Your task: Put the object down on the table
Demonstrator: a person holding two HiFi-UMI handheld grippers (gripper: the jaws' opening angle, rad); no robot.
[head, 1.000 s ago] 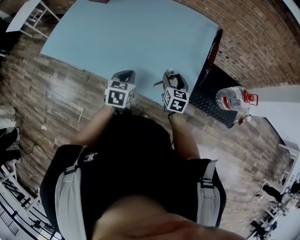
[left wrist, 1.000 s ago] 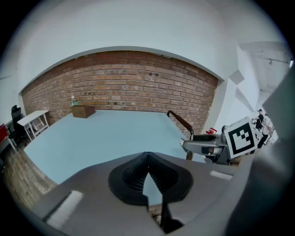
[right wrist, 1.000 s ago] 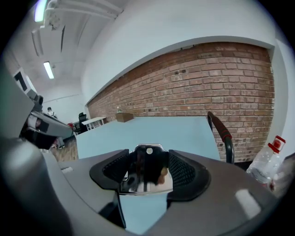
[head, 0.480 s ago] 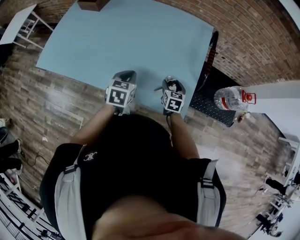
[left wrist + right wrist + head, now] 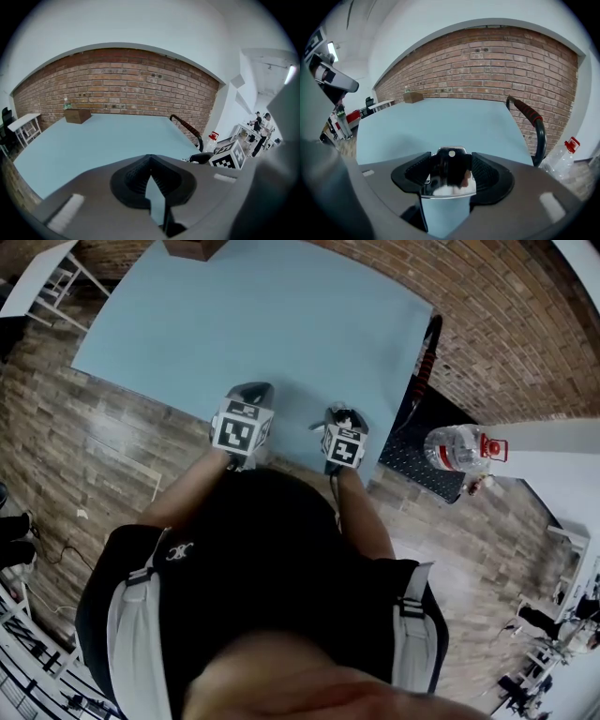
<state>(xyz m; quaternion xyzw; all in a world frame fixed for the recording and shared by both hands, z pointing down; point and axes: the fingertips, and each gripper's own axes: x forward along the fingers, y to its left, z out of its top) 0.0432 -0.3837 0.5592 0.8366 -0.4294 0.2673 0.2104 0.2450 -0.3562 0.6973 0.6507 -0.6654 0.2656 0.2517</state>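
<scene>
1. Metal piece (image 5: 449, 180), shiny, with a small hole near its top, sits between the pads of our right gripper (image 5: 450, 161), which close on it from both sides.
2. We hold it over the near edge of the light blue table (image 5: 281, 315); it is in the grip, not lying on the top.
3. Our left gripper (image 5: 150, 164) hovers just beside the right one, over the same edge. Its jaw tips meet, with nothing between them.
4. We see a brown box (image 5: 77, 116) at the far end of the table, by the brick wall (image 5: 122, 79).
5. We see a clear water bottle (image 5: 459, 448) with a red cap on the floor off to the right, well apart from both grippers.
</scene>
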